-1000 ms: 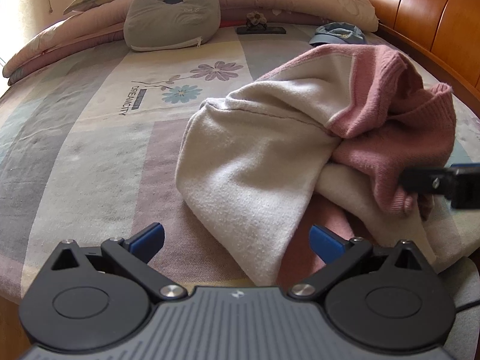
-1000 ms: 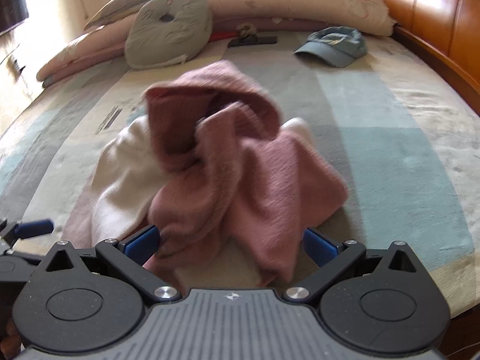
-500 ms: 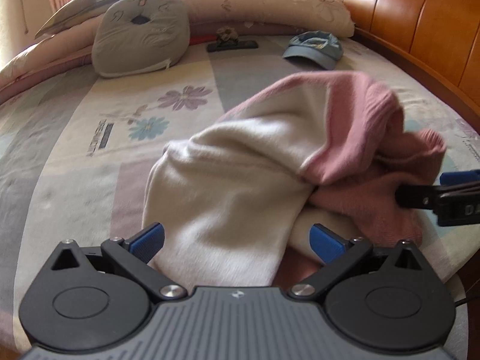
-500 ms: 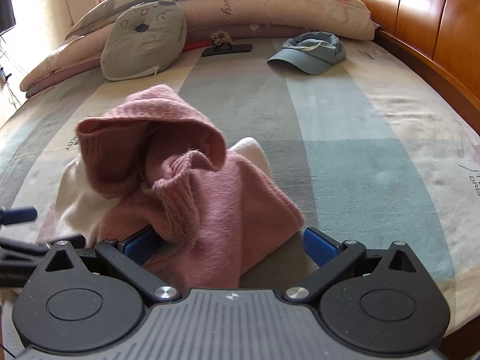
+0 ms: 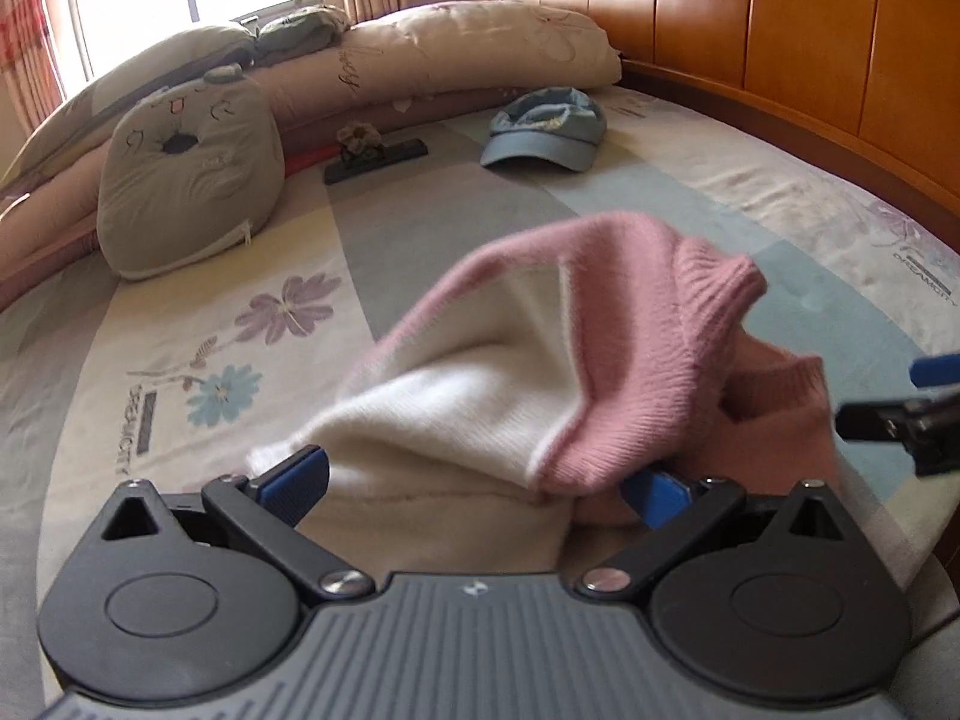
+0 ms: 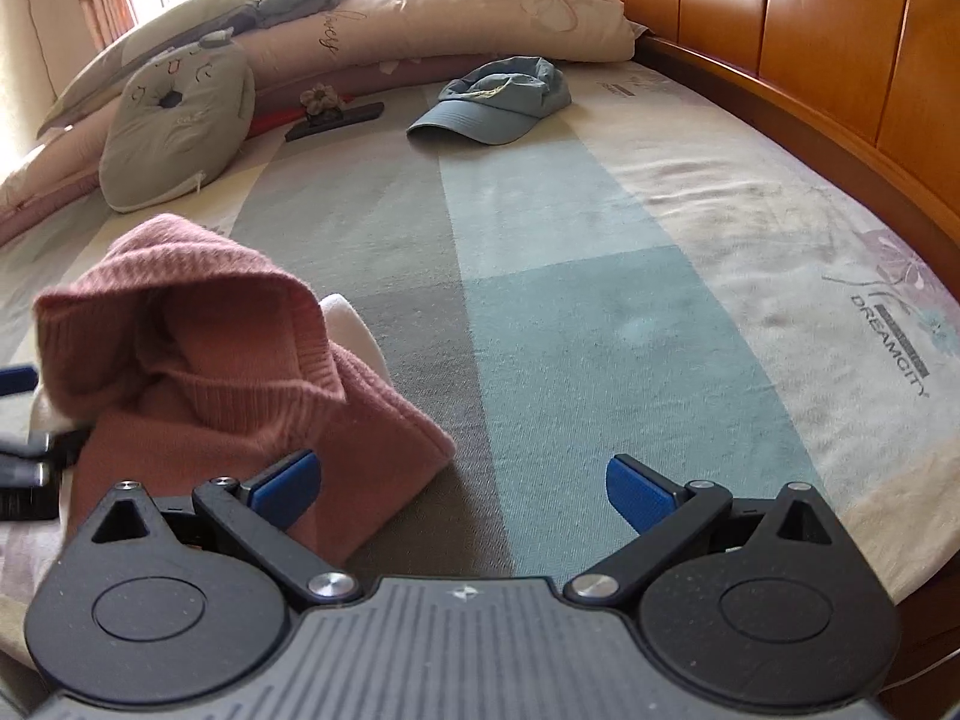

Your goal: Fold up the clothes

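A: Where's the pink-and-cream sweater (image 5: 540,396)?

B: Bunched in a heap at the near edge of the bed (image 6: 600,300), not flat. The left gripper (image 5: 480,480) has its jaws wide around the cream part, nothing pinched; the right gripper (image 6: 462,480) is wide too, beside the pink fold.

A: How to handle it well?

B: I'd say find a hem or shoulder seam on each side, pinch one layer only, then spread it away from the blue cap (image 6: 498,102).
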Demonstrator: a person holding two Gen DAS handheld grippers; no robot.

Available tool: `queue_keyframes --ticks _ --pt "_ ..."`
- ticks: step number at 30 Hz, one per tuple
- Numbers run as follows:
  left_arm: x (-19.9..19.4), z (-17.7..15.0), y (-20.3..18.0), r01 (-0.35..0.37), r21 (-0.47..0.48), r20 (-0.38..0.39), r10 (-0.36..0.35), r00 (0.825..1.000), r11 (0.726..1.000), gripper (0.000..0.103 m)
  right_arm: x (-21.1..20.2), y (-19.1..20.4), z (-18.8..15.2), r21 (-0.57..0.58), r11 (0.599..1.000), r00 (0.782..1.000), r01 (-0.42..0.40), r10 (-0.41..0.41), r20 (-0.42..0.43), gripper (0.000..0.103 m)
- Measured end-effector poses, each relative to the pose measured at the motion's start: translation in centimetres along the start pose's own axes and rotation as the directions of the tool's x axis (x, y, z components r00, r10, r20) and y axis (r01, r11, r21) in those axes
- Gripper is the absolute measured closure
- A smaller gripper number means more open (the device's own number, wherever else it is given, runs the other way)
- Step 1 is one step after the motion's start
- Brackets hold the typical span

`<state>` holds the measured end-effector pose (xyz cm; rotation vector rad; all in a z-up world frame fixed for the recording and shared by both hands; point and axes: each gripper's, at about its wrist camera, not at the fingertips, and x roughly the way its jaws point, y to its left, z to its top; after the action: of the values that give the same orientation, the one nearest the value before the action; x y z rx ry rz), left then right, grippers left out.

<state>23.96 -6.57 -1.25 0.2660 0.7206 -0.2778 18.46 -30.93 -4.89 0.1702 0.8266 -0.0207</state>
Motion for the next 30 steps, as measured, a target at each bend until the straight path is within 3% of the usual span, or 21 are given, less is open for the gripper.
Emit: queue_keyframes --ticks 5,15,18,23,30 --pt "1.0 1.6 1.6 -0.032 0.029 0.040 0.031 0.999 0.999 0.000 -0.3 0.1 -0.3 0.002 0.999 0.999 -0.033 0.033 0.007 0.000" --pt "5.4 4.4 4.6 -0.088 -0.031 0.012 0.088 0.996 0.996 0.000 -1.0 0.4 -1.0 -0.006 0.998 0.998 -0.069 0.069 0.003 0.000" --pt "4.6 4.5 4.7 -0.053 -0.059 0.010 0.054 0.998 0.997 0.001 -1.4 0.3 -1.2 -0.001 0.998 0.998 -0.069 0.069 0.002 0.000" --pt "2.4 3.2 3.1 0.070 -0.035 0.000 -0.070 0.998 0.997 0.001 -2.0 0.3 -1.3 0.008 0.996 0.996 -0.085 0.085 0.012 0.000" --pt "4.7 1.5 0.0 0.069 0.058 -0.129 -0.061 0.990 0.996 0.001 -2.8 1.3 -1.7 -0.012 0.994 0.994 -0.105 0.105 0.013 0.000"
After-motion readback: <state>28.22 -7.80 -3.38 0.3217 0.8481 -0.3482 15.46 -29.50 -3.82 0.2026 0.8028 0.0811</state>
